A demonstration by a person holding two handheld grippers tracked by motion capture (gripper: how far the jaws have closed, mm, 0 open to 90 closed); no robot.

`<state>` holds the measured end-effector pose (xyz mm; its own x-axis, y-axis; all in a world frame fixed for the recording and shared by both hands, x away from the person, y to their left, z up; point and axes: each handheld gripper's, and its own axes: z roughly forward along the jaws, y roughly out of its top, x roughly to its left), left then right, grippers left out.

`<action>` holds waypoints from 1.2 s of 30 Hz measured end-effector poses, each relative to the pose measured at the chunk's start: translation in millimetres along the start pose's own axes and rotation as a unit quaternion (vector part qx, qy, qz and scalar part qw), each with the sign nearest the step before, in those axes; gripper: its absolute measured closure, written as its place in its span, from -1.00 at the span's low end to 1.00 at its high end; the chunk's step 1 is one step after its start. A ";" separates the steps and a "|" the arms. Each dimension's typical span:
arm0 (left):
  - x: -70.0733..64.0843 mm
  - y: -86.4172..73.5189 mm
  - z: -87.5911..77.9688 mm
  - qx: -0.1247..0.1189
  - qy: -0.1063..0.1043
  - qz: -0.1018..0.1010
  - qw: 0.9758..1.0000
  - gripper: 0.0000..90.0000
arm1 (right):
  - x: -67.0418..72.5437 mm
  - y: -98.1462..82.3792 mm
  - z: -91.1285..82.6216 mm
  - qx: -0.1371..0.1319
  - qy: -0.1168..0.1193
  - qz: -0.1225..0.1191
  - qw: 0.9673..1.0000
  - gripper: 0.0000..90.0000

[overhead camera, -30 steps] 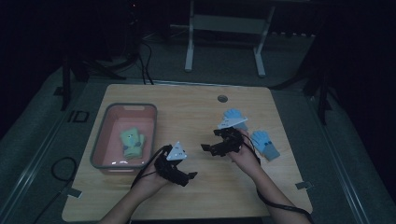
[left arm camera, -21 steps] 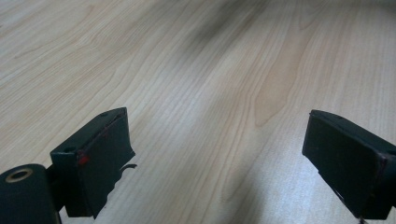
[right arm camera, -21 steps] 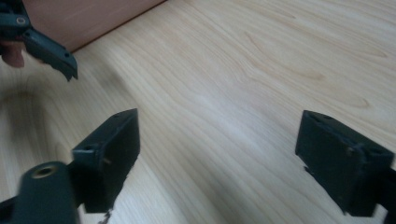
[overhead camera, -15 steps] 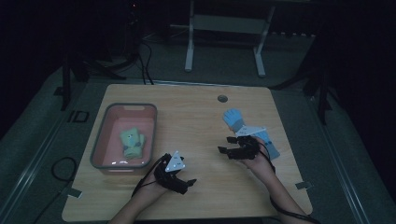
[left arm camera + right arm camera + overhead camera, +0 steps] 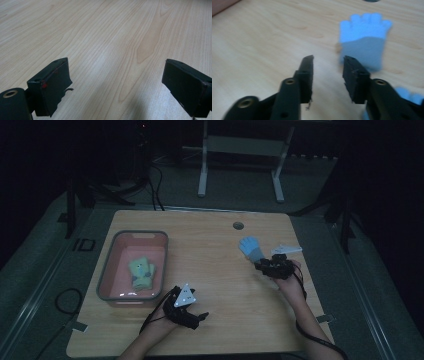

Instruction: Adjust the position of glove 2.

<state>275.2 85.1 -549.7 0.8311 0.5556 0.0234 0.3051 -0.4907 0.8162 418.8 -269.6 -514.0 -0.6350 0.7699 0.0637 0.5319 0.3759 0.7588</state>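
**Both tools open and empty over the wooden table**

The left tool [image 5: 186,307] sits near the front edge of the pale wooden table [image 5: 210,270], a little left of the middle, with its grey three-cornered plate facing up. In the left gripper view its two black jaws stand wide apart above bare wood grain, with nothing between them and nothing touching them.

The right tool [image 5: 274,266] is by the right edge of the table, about halfway back, held in the person's right hand [image 5: 292,282]. In the right gripper view its jaws stand partly open, a narrow gap between them, and they grip nothing. Just beyond the right-hand jaw tip lies a light blue, hand-shaped fabric glove [image 5: 364,37], flat on the wood with its fingers pointing away from the tool; whether the jaw tip touches it cannot be told, as the picture is blurred. From above, the same glove [image 5: 250,248] lies just behind and to the left of the tool. A second patch of blue fabric [image 5: 409,96] shows beside the right-hand jaw's base.

Near the left edge stands a pink rectangular plastic bin with a grey rim [image 5: 109,270], holding a yellow-green fabric glove [image 5: 141,271].
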 end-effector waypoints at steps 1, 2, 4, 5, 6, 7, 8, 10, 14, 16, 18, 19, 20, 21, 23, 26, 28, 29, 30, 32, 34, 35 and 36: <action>0.0 -0.2 -0.2 -0.002 -0.001 0.000 1.000 -0.81 | -2.8 1.5 1.5 -0.003 -0.002 0.001 1.000 0.43; 0.3 -0.2 -0.4 -0.003 -0.002 -0.002 1.000 -0.81 | -6.1 3.8 3.9 -0.005 -0.004 0.004 1.000 0.45; 0.9 -0.5 -0.6 -0.005 -0.004 -0.005 1.000 -0.81 | -12.5 9.6 10.1 -0.011 -0.007 -0.004 1.000 0.45; 1.0 -0.6 -0.7 -0.006 -0.005 -0.008 1.000 -0.81 | -15.4 12.4 13.3 -0.013 -0.007 -0.002 1.000 0.44; 1.5 -0.7 -0.8 -0.008 -0.007 -0.010 1.000 -0.81 | -18.1 15.5 16.8 -0.010 -0.009 -0.001 1.000 0.43; 2.0 -0.9 -0.8 -0.010 -0.010 -0.012 1.000 -0.81 | -20.1 18.3 20.6 -0.009 -0.011 -0.003 1.000 0.41; 2.6 -0.9 -0.7 -0.012 -0.016 -0.016 1.000 -0.81 | -21.3 20.4 23.3 -0.008 -0.014 -0.005 1.000 0.39; 2.8 -0.8 -0.7 -0.012 -0.013 -0.015 1.000 -0.81 | -24.4 26.4 31.7 -0.003 -0.020 -0.007 1.000 0.32; 3.3 -0.2 -2.7 -0.022 -0.011 -0.019 1.000 -0.81 | -30.2 34.4 45.4 0.001 -0.033 -0.004 0.999 0.33; 3.3 -0.1 -3.5 -0.026 -0.012 -0.018 0.999 -0.81 | -32.9 36.7 52.3 0.005 -0.031 -0.002 1.000 0.34; 2.9 -0.5 -3.5 -0.027 -0.014 -0.017 0.999 -0.81 | -33.9 37.6 59.2 0.015 -0.042 -0.013 0.999 0.35; 2.7 -0.6 -3.4 -0.025 -0.014 -0.015 0.999 -0.81 | -34.9 37.5 62.0 0.015 -0.042 -0.012 0.999 0.35; 2.2 -0.9 -3.2 -0.025 -0.014 -0.014 0.999 -0.81 | -35.9 37.2 64.5 0.015 -0.049 -0.012 0.999 0.35; 2.1 -1.0 -3.3 -0.024 -0.014 -0.012 1.000 -0.81 | -38.0 36.5 67.6 0.018 -0.050 -0.009 0.999 0.34; 1.8 -1.2 -3.1 -0.024 -0.014 -0.011 1.000 -0.81 | -40.4 35.0 71.9 0.025 -0.057 -0.007 0.998 0.33; 1.4 -1.1 -3.4 -0.027 -0.008 -0.008 1.000 -0.81 | -42.5 31.9 76.5 0.033 -0.063 -0.004 0.997 0.32; 1.8 -0.8 -3.8 -0.030 -0.010 -0.011 0.999 -0.81 | -41.7 29.5 80.4 0.048 -0.069 -0.004 0.996 0.32; 1.9 -0.8 -3.9 -0.032 -0.011 -0.013 0.999 -0.81 | -41.1 28.6 80.7 0.046 -0.066 0.000 0.997 0.32; 2.0 -0.9 -3.7 -0.032 -0.011 -0.013 0.999 -0.81 | -40.5 28.0 81.1 0.044 -0.067 -0.002 0.997 0.34; 2.2 -1.3 -2.7 -0.028 -0.013 -0.012 0.999 -0.81 | -39.1 26.4 81.3 0.041 -0.065 -0.002 0.997 0.39; 1.7 -1.6 -1.3 -0.027 -0.013 -0.012 0.999 -0.81 | -38.8 24.4 81.4 0.034 -0.061 0.004 0.998 0.55; 1.4 -1.6 -0.9 -0.026 -0.013 -0.011 1.000 -0.81 | -38.1 24.0 81.4 0.033 -0.059 0.005 0.998 0.64; 1.1 -1.6 -0.5 -0.026 -0.014 -0.012 0.999 -0.81 | -36.7 24.0 81.3 0.034 -0.060 0.003 0.998 0.74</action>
<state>275.4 86.8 -550.7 0.8367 0.5475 -0.0118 0.3005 -0.4411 0.8456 500.5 -246.9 -550.8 -0.5627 0.8265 -0.0125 0.5750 0.4022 0.7124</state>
